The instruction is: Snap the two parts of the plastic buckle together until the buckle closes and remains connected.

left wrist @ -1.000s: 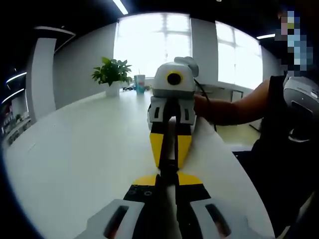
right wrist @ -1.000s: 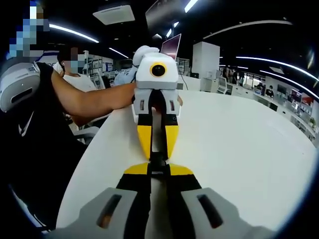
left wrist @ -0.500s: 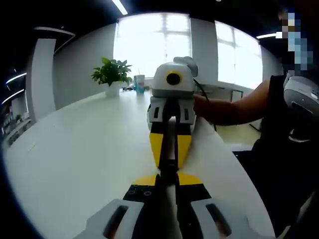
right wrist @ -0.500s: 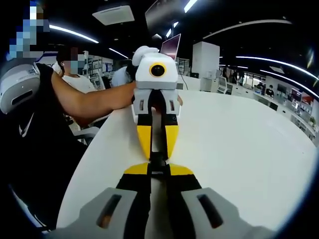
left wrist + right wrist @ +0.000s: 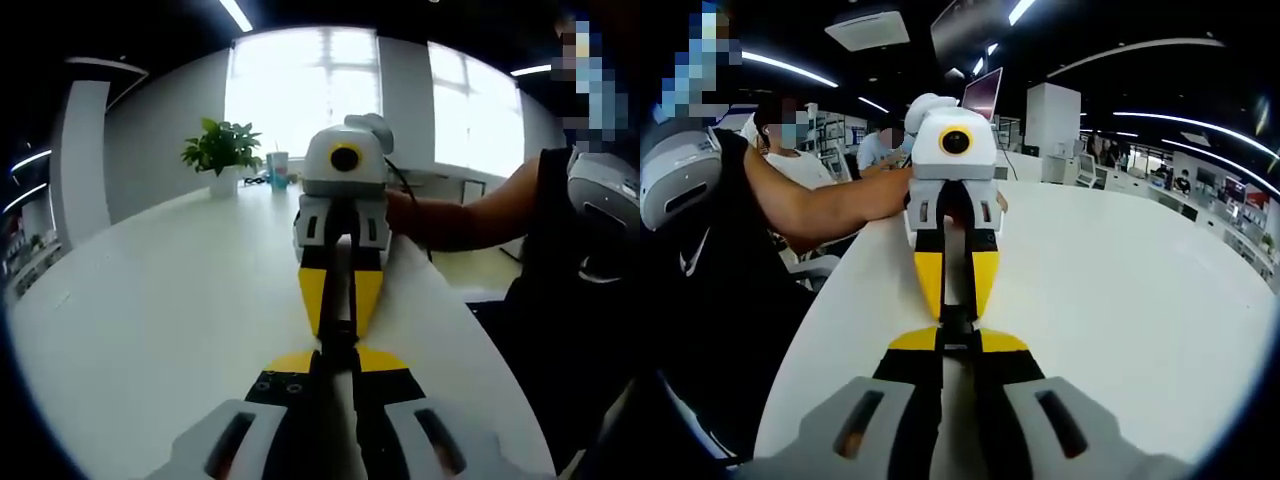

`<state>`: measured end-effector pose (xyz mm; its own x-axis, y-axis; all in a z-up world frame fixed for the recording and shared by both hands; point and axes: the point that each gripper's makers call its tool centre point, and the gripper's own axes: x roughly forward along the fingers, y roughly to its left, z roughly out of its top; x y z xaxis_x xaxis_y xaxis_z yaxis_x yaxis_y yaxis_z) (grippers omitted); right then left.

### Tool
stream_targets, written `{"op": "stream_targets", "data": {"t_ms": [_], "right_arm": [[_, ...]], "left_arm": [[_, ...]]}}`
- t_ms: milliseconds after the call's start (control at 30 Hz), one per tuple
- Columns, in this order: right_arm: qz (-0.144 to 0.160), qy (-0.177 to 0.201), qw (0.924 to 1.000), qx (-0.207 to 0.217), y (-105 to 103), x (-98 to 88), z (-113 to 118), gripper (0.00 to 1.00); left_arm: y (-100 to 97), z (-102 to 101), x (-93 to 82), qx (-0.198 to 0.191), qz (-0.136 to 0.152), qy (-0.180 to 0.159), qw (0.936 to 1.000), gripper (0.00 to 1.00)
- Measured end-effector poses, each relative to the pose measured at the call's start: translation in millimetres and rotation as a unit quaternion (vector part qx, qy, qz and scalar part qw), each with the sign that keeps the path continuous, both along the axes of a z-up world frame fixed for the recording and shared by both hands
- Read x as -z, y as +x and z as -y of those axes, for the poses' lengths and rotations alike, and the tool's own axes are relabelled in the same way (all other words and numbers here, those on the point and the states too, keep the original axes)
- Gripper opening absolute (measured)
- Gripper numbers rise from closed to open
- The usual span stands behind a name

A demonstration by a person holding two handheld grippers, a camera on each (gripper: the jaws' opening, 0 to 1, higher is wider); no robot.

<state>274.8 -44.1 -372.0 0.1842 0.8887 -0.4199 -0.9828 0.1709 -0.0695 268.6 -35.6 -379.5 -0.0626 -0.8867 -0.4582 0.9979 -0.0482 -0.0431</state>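
Almost nothing has moved since the earlier frames: both grippers stay nose to nose over the white table (image 5: 150, 300), and only the left gripper view has drifted a touch.

In the left gripper view, the left gripper (image 5: 338, 352) rises from the bottom with its yellow-tipped jaws pressed close on a dark buckle (image 5: 340, 335), which runs as a thin black piece between the two sets of tips. The right gripper (image 5: 340, 318) faces it from beyond, its yellow jaws also drawn together on the far end of the buckle. Whether the two halves have latched cannot be told; the joint is hidden between the jaws. A person's hand (image 5: 400, 212) holds the right gripper from the right side.

In the right gripper view the same meeting shows from the other side: the right gripper (image 5: 958, 345) pinches the buckle (image 5: 958, 322), and the left gripper (image 5: 957, 300) opposite is closed on it.

A potted plant (image 5: 222, 150) and a cup (image 5: 277, 166) stand at the far end of the table near the bright windows (image 5: 300, 85).
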Motion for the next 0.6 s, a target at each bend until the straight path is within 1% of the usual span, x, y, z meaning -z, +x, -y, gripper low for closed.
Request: {"op": "stream_targets", "data": {"t_ms": [167,400,500,533,567,600], "right_arm": [[0.001,-0.001,1.0000,0.000,0.5,-0.1,-0.2,0.09],[0.001,-0.002,1.0000,0.002,0.9,-0.3,-0.2,0.09],[0.001,-0.001,1.0000,0.001,0.2,-0.3,-0.4,0.09],[0.000,-0.001,1.0000,0.000,-0.2,-0.3,-0.6,0.09],[0.000,-0.001,1.0000,0.000,-0.2,-0.2,-0.8,0.09],[0.001,-0.001,1.0000,0.001,0.4,-0.3,-0.7,0.09]], "left_arm": [[-0.7,0.1,-0.7,0.007,0.015,-0.004,0.9999,0.11],[0.2,0.1,-1.4,0.005,0.016,-0.006,0.9998,0.11],[2.2,0.0,-1.6,0.003,0.016,-0.008,0.9998,0.14],[2.9,0.0,-2.0,0.004,0.021,-0.010,0.9997,0.16],[3.4,-0.2,-2.3,0.005,0.025,-0.011,0.9996,0.18],[3.3,0.1,-3.1,0.005,0.025,-0.013,0.9996,0.23]]}}
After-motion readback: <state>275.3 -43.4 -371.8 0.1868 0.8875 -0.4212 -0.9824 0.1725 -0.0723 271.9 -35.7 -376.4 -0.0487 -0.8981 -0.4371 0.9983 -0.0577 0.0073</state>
